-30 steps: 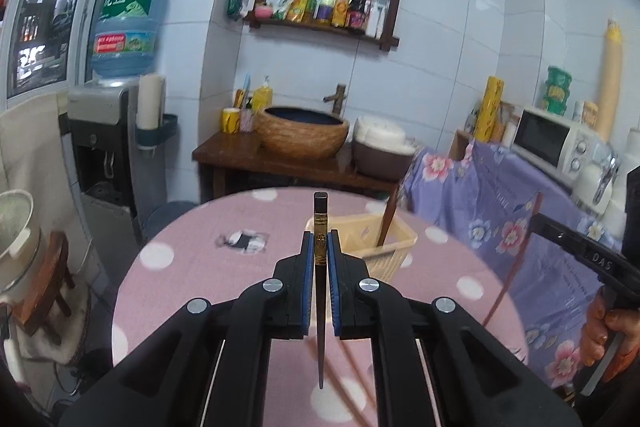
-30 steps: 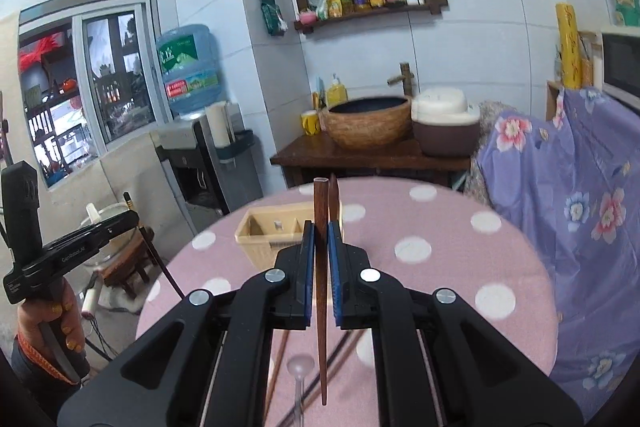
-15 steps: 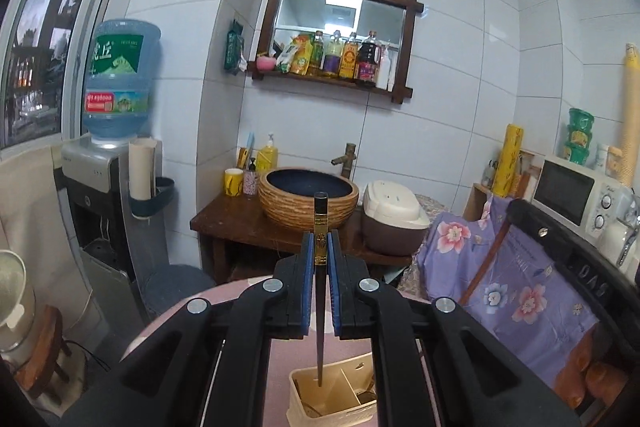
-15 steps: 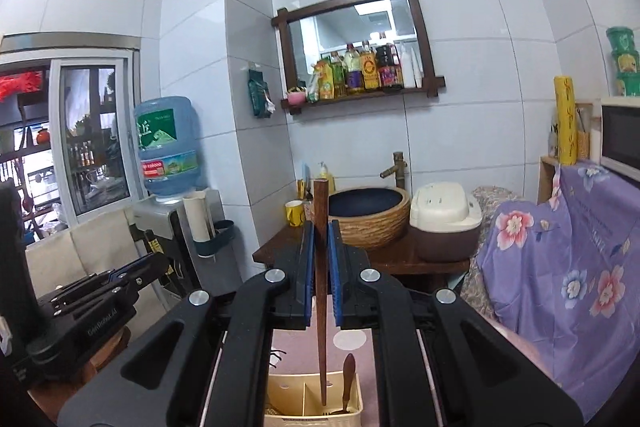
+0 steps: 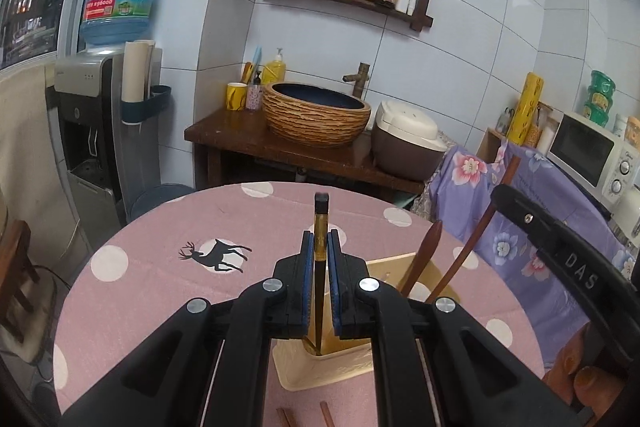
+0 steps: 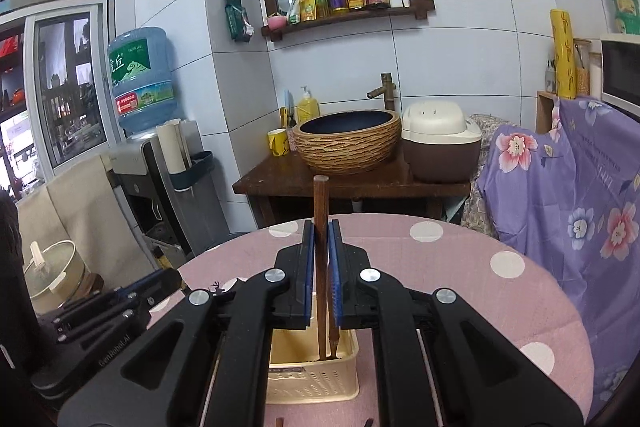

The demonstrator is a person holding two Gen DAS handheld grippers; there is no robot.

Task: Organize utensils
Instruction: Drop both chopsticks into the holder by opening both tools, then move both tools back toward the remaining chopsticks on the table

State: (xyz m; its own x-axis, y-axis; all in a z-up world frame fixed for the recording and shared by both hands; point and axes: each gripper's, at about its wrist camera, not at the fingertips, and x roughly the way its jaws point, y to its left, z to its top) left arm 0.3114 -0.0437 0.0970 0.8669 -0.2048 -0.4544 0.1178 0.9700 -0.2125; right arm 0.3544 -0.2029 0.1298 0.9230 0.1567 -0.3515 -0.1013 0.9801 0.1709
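My left gripper is shut on a dark chopstick with a gold band, held upright; its lower tip dips into the cream utensil basket on the pink dotted table. A wooden spoon stands in that basket, and beside it slants the brown chopstick from the right gripper. My right gripper is shut on this brown wooden chopstick, whose lower end reaches into the basket next to the spoon. The left gripper's black body shows at the left.
More chopstick ends lie on the table near its front edge. Behind the table stand a dark wooden counter with a woven basin and a rice cooker. A water dispenser is at the left, a purple flowered cloth at the right.
Both grippers have moved forward over the basket and dipped down. The chopstick tips, which hung above the table, now reach into the basket.
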